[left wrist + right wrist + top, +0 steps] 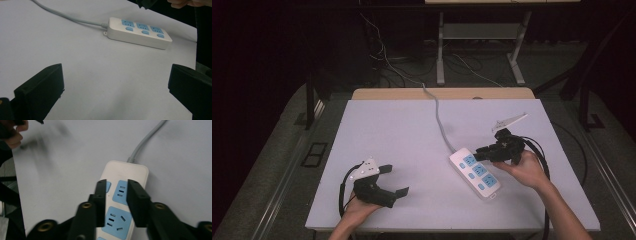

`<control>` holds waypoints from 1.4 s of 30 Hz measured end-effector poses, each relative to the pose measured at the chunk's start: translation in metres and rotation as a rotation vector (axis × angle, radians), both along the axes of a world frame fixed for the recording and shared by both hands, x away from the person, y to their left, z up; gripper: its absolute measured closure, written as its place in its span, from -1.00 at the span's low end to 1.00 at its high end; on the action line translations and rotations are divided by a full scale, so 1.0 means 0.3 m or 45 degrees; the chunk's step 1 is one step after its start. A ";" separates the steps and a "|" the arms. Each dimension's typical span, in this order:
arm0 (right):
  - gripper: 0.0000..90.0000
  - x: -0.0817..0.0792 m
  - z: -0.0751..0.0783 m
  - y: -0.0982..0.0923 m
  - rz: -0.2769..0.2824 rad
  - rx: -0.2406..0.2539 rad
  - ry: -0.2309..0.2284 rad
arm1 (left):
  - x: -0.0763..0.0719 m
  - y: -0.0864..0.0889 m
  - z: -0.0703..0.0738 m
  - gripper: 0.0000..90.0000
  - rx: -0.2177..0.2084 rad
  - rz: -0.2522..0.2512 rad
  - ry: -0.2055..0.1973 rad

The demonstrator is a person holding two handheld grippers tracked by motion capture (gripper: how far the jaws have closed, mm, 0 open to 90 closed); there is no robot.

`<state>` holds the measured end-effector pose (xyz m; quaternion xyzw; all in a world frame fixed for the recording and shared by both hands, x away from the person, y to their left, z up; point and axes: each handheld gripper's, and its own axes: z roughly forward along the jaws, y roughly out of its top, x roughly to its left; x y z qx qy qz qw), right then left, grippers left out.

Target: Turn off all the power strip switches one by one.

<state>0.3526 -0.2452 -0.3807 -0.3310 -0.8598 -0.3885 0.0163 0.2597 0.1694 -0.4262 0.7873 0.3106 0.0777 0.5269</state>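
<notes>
Power strip (474,173), white plastic, three blue sockets each with a blue switch, grey cord (440,118) running off toward the table's far edge. It lies flat on the white table (387,135), directly beneath my right gripper (490,150) and well apart from my left gripper (393,181).

Right gripper: jaws partly apart, nothing between them, hovering over the cord-end socket (121,191); I cannot quite tell whether the tips touch the strip's face, as part of that view is blurred.

Left gripper: jaws spread wide, empty, low over bare table; the strip sits ahead of it, long side on.

Handling, as I judge it: rigid shell, fairly light, smooth and likely slippery. The stiff cord will tug against any move. I would pinch across the narrow width, pads on the two long side walls, near the cord end.
</notes>
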 end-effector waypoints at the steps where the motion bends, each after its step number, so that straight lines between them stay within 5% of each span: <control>1: 0.25 -0.010 0.003 -0.008 -0.023 0.003 -0.008 | 0.000 0.000 0.000 -1.00 0.000 0.001 0.001; 10: -0.71 -0.113 0.022 -0.072 -0.207 0.051 -0.169 | -0.001 -0.003 0.000 -1.00 -0.002 0.002 0.001; 15: -0.99 -0.157 0.021 -0.099 -0.298 0.085 -0.193 | -0.001 -0.003 0.000 -1.00 -0.001 0.003 0.002; 31: -0.99 -0.304 -0.073 -0.185 -0.358 0.192 -0.160 | 0.002 0.000 -0.001 -1.00 0.007 0.010 0.004; 42: -0.99 -0.354 -0.143 -0.206 -0.397 0.189 -0.168 | 0.007 0.002 -0.005 -1.00 0.014 0.012 0.015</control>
